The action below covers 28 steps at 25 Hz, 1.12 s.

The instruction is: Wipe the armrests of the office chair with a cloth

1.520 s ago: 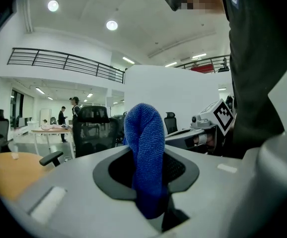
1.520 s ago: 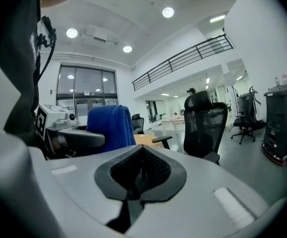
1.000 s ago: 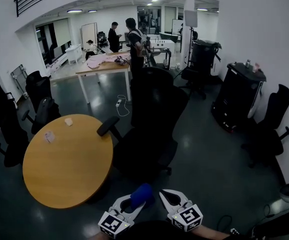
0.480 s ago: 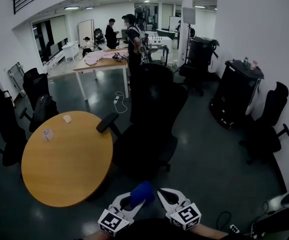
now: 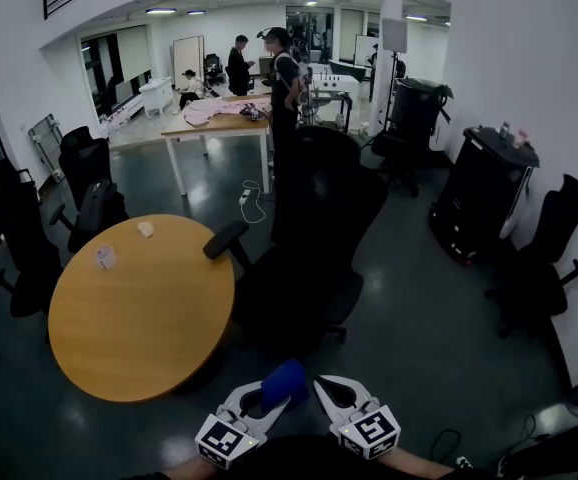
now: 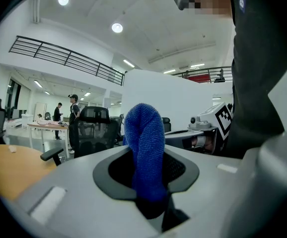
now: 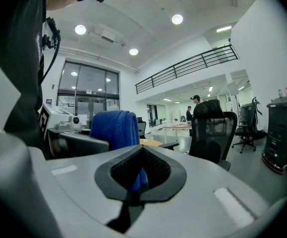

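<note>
Your left gripper (image 5: pixel 272 399) clamped on blue cloth (image 5: pixel 287 380); cloth's length runs along jaws, tip forward toward office chair (image 5: pixel 319 228) (well apart, armrest (image 5: pixel 226 238) untouched). Your right gripper (image 5: pixel 322 385) closed, empty.

The cloth (image 6: pixel 144 148) is blue, nubby fabric, matt and rough. The left gripper (image 5: pixel 269 398) and right gripper (image 5: pixel 322 384) have smooth, matt grey plastic shells; their jaws carry black pads with a fine mesh texture. The office chair (image 5: pixel 319 228) has a black mesh back and a matt black armrest (image 5: pixel 226 239). The round bench (image 5: pixel 139 318) looks like smooth wood with a satin sheen. The dark floor (image 5: pixel 419 328) is glossy.
</note>
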Each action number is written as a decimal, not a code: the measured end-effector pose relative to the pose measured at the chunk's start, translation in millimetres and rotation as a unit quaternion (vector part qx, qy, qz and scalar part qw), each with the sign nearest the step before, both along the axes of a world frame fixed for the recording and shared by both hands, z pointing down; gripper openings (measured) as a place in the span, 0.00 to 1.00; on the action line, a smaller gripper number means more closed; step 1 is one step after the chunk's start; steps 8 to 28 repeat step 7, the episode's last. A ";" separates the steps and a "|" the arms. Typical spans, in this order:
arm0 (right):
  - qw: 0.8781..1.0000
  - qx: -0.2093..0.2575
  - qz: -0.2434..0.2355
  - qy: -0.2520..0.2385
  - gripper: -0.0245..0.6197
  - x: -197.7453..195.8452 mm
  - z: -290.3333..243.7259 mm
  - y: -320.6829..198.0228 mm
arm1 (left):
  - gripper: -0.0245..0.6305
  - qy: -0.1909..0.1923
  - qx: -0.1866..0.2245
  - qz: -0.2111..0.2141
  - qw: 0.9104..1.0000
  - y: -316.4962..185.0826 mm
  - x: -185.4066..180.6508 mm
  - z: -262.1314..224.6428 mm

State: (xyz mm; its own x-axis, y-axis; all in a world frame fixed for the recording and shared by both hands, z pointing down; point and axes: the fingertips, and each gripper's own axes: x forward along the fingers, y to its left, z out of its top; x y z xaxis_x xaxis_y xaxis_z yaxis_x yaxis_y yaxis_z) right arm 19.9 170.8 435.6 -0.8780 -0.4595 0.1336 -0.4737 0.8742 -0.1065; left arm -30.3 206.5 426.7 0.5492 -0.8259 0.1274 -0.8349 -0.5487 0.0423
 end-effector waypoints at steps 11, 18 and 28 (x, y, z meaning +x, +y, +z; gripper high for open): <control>1.000 -0.002 -0.001 0.001 0.04 3.7 -1.2 -1.6 | 0.22 0.003 0.001 -0.005 1.000 -1.4 5.1 -5.0; 1.000 -0.002 -0.001 0.001 0.04 3.7 -1.2 -1.6 | 0.22 0.003 0.001 -0.005 1.000 -1.4 5.1 -5.0; 1.000 -0.002 -0.001 0.001 0.04 3.7 -1.2 -1.6 | 0.22 0.003 0.001 -0.005 1.000 -1.4 5.1 -5.0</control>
